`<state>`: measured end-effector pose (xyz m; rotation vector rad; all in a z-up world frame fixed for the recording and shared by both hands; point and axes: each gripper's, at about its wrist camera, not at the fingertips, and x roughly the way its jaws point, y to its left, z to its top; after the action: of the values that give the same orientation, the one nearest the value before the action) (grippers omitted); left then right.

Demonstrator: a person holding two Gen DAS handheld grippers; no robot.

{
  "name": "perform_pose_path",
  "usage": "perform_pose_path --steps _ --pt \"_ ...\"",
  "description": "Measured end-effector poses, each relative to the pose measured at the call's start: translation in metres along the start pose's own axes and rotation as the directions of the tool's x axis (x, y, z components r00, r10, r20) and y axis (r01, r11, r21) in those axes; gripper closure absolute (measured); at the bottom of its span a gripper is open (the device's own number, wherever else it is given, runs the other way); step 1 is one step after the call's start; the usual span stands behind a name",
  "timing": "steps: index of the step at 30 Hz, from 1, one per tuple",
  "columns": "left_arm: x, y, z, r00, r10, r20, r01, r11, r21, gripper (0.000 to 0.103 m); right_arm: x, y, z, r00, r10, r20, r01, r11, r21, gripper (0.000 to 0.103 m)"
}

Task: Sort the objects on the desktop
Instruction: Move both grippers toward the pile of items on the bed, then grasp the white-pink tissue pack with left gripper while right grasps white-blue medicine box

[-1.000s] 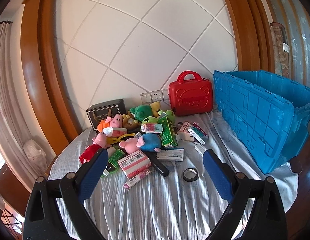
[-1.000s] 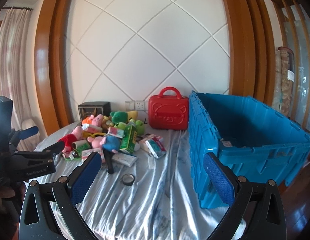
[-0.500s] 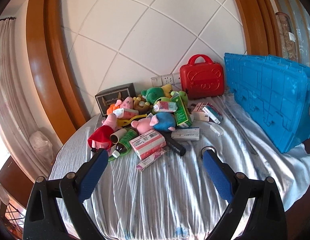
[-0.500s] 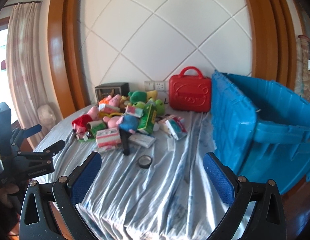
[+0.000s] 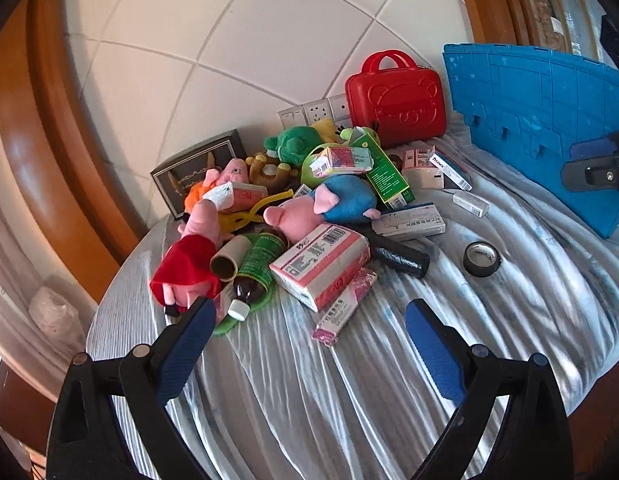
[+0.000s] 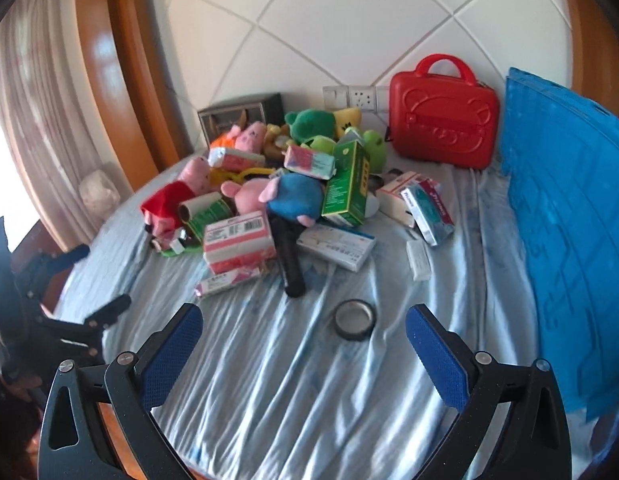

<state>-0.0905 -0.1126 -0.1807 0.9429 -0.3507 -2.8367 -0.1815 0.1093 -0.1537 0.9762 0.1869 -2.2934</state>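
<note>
A jumble of soft toys and cartons crowds the far side of the counter: a pink plush pig in a blue shirt (image 5: 341,204) lies on its side, a pink-and-white barcoded box (image 5: 321,266) just in front of it, a tall green carton (image 6: 346,184) leaning beside it. A roll of black tape (image 6: 354,319) lies flat, apart. A red hard-shell carry case (image 6: 443,116) stands upright beside a large blue plastic crate (image 6: 569,216).
</note>
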Motion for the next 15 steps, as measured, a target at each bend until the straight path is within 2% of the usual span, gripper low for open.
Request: perform_pose_path --steps 3,9,13,15 --pt "0.033 0.015 0.012 0.995 -0.100 0.008 0.099 0.992 0.081 0.006 0.023 0.007 0.014 0.998 -0.058 -0.026 0.057 0.997 -0.043 0.000" --pt "0.095 0.020 0.033 0.968 -0.251 -0.024 0.248 0.929 0.274 0.006 0.059 0.000 0.042 0.995 -0.081 -0.054 0.078 0.996 -0.049 0.000" --pt "0.134 0.016 0.041 0.931 -0.352 -0.099 0.365 0.873 0.324 0.006 0.090 -0.012 0.058 0.993 -0.077 -0.087 0.069 0.994 -0.087 0.000" --pt "0.152 0.014 0.041 0.903 -0.401 -0.155 0.430 0.834 0.347 0.006 0.109 -0.019 0.063 0.990 -0.075 -0.115 0.062 0.991 -0.119 0.000"
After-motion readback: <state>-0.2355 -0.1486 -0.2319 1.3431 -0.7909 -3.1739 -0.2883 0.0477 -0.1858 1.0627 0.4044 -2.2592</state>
